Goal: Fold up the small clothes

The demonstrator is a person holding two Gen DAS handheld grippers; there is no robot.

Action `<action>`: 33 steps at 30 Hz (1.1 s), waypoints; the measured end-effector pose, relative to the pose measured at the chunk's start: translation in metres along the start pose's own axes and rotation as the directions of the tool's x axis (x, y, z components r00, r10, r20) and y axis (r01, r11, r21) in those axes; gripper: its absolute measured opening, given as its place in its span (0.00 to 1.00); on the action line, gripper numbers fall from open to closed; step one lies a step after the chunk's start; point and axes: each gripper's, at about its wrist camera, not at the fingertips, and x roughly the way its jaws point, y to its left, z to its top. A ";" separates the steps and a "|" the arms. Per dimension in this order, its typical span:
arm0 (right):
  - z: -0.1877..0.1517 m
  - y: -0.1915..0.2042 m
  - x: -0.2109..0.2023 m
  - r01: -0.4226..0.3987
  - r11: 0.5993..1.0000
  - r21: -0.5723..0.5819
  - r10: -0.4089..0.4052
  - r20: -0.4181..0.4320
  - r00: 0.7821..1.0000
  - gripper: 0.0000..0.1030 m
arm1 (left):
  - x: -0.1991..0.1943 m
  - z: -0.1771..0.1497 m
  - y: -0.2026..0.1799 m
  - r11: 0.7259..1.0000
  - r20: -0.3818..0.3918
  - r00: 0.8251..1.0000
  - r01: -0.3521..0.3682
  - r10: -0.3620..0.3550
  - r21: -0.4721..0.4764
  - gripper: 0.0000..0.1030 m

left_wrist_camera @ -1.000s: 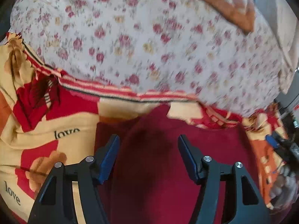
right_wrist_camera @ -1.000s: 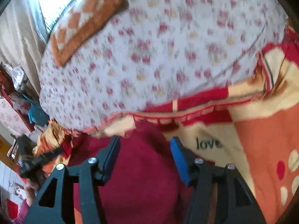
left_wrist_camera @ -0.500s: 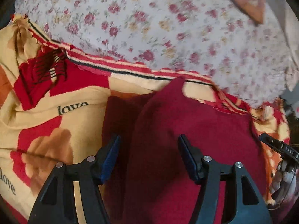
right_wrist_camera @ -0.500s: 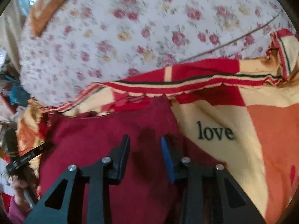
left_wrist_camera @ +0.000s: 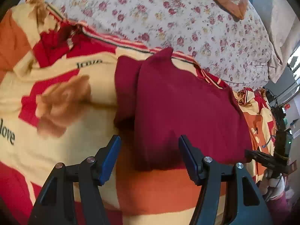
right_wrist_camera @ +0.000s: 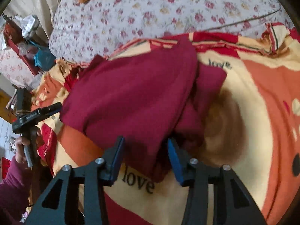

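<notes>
Right wrist view: a maroon garment (right_wrist_camera: 131, 93), folded over itself, lies on a patterned blanket (right_wrist_camera: 253, 112) on the bed. Both the right claw (right_wrist_camera: 145, 158) and left claw (left_wrist_camera: 148, 157) gape, holding nothing. Likely next: grip an edge, fold again.

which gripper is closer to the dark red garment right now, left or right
Right. The right gripper straddles the near corner of the dark red garment, open, fabric between its fingers. The left gripper is open just short of the garment's near edge, holding nothing.
</notes>
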 end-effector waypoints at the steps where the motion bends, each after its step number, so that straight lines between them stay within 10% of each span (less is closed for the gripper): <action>1: -0.001 0.002 0.005 0.018 1.000 -0.011 -0.018 -0.006 1.000 0.09 | -0.001 -0.002 0.001 1.000 -0.001 1.000 -0.005 0.005 -0.005 0.42; 15: -0.033 -0.008 -0.031 0.044 0.999 -0.007 -0.044 0.026 0.999 0.06 | -0.010 -0.010 -0.007 0.999 0.033 0.999 -0.009 0.008 0.042 0.42; 23: 0.003 0.012 -0.067 0.103 0.994 -0.026 -0.097 0.169 0.981 0.44 | 0.004 -0.001 -0.022 0.977 0.082 0.977 -0.203 0.197 0.065 0.42; 33: 0.078 -0.009 0.035 0.278 0.960 -0.026 -0.275 0.084 0.958 0.33 | 0.021 -0.005 -0.024 0.957 0.125 0.953 -0.284 0.276 0.054 0.42</action>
